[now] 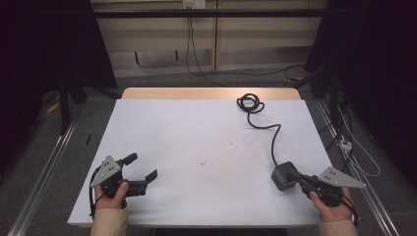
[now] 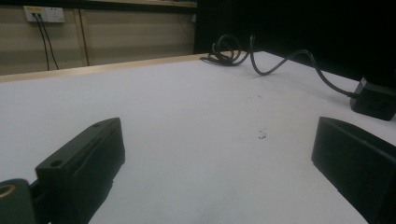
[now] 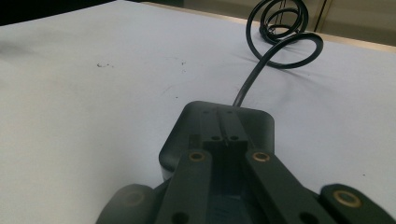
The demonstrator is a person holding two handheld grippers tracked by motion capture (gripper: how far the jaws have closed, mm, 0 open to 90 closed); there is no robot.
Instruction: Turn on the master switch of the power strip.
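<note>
A wooden table [image 1: 147, 93] stands in the room, nearly all of its top covered by a white sheet [image 1: 196, 147], with a strip of bare wood left along the twelve o'clock edge. On the sheet, toward four o'clock, sits a dark grey power block [image 1: 284, 175], and its black cord [image 1: 273, 137] winds away toward one o'clock, where it ends in a loose coil [image 1: 250, 103] near the far edge. Around the middle of the sheet there are a few small dark marks [image 1: 202, 161].
</note>
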